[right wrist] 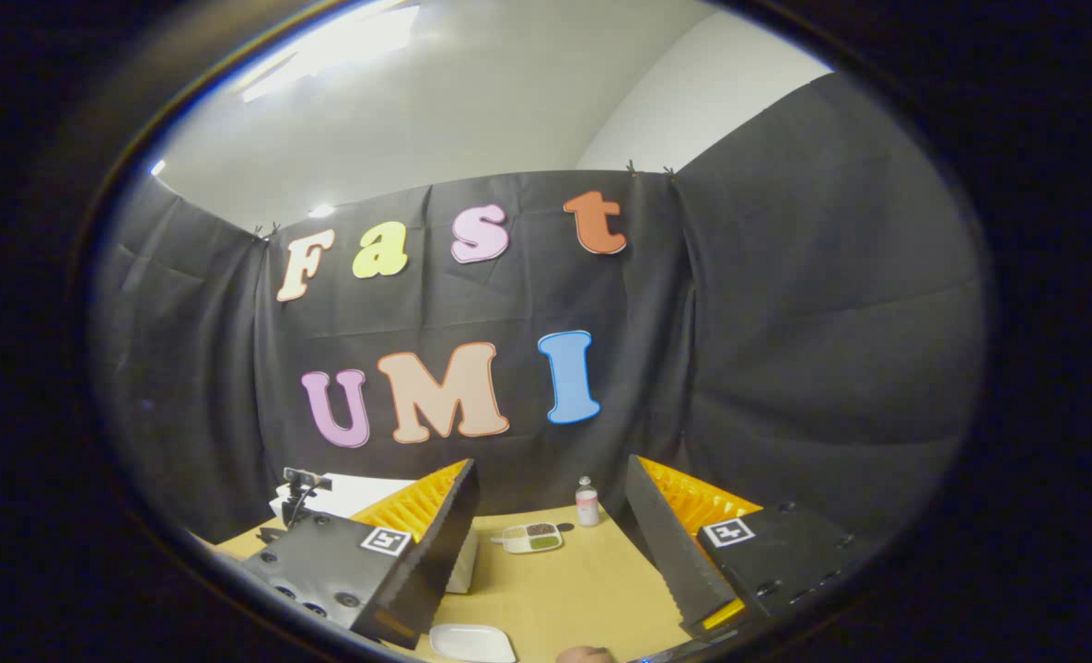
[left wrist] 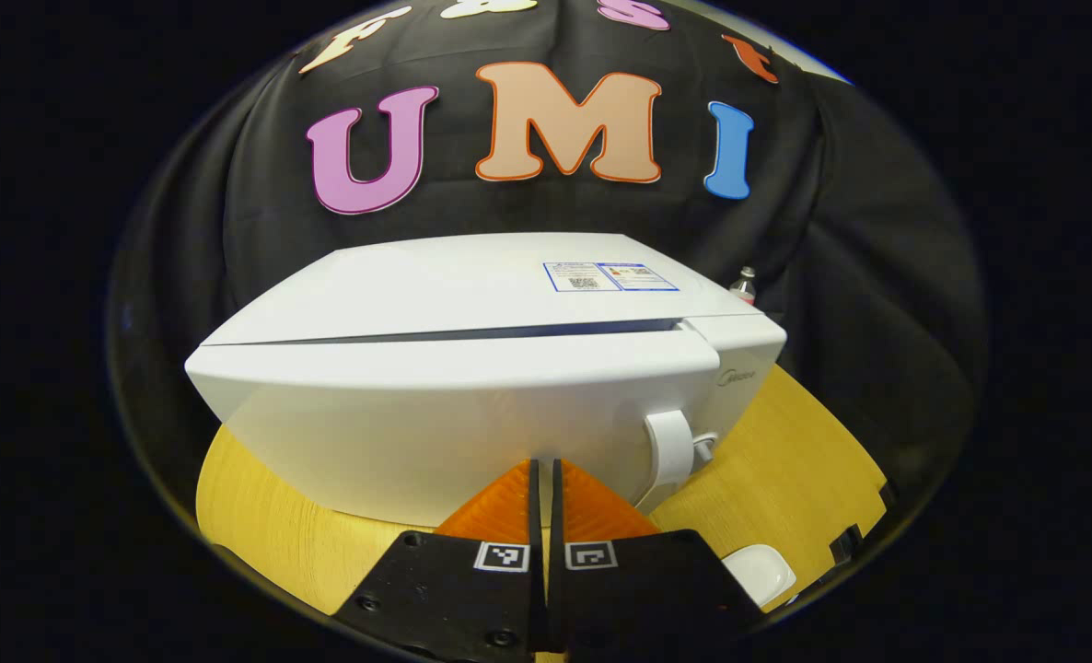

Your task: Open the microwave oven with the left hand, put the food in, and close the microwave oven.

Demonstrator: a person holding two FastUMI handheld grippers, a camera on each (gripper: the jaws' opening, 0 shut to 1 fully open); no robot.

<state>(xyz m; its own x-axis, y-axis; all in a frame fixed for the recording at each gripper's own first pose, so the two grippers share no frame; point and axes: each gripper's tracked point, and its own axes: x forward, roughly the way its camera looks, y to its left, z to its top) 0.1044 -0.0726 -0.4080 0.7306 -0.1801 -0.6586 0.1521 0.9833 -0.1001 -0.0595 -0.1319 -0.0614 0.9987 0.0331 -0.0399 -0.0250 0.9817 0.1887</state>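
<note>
The white microwave (left wrist: pixel 472 368) stands on the yellow wooden table (left wrist: pixel 785 460), its door looking closed and its white handle (left wrist: pixel 670 447) at the lower right of the front. My left gripper (left wrist: pixel 543 479) is shut on nothing, its tips close before the door, left of the handle. In the right gripper view, my right gripper (right wrist: pixel 551 465) is wide open and raised over the table (right wrist: pixel 564 589). Between its fingers, farther off, lies a small divided food tray (right wrist: pixel 529 537). The microwave (right wrist: pixel 362 493) is partly behind the left finger.
A small bottle (right wrist: pixel 586 502) stands by the back cloth, also seen behind the microwave (left wrist: pixel 744 284). An empty white dish (right wrist: pixel 472 642) lies near the table's front (left wrist: pixel 760 571). A small camera on a stand (right wrist: pixel 302 483) sits by the microwave. Part of a hand (right wrist: pixel 587 654) shows at the bottom.
</note>
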